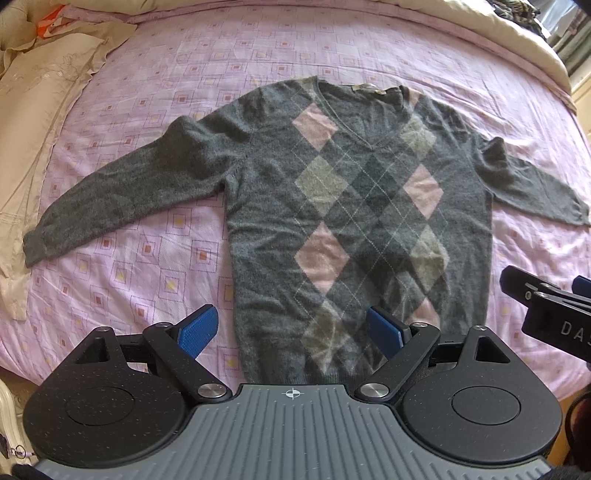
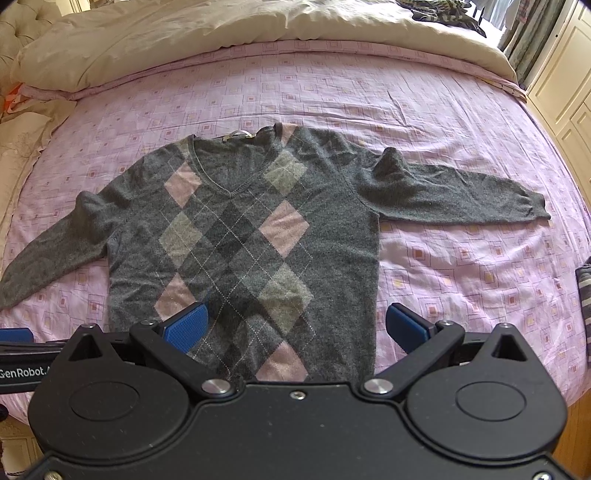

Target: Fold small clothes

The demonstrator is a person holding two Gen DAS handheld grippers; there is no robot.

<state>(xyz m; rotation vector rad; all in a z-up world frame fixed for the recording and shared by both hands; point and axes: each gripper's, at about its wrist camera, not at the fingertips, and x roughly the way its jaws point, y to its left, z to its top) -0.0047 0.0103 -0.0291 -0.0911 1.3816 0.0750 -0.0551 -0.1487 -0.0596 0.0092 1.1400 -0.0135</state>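
A grey V-neck sweater [image 1: 343, 206] [image 2: 251, 236] with pink and pale green argyle diamonds lies flat and face up on the bed, both sleeves spread outward. Its left sleeve [image 1: 122, 192] runs toward the bed's left side, its right sleeve [image 2: 458, 192] toward the right. My left gripper [image 1: 291, 328] hovers open above the sweater's hem, blue pads wide apart. Over the lower right part of the sweater my right gripper [image 2: 295, 325] is open too, holding nothing. Part of the right gripper's black body [image 1: 546, 310] shows at the right edge of the left wrist view.
A pink sheet [image 2: 369, 92] with square prints covers the bed. A cream duvet [image 2: 221, 33] is piled at the far end, and beige bedding [image 1: 40, 110] lies along the left. A striped cloth [image 2: 583, 295] sits at the right edge. White cabinets [image 2: 565, 74] stand to the right.
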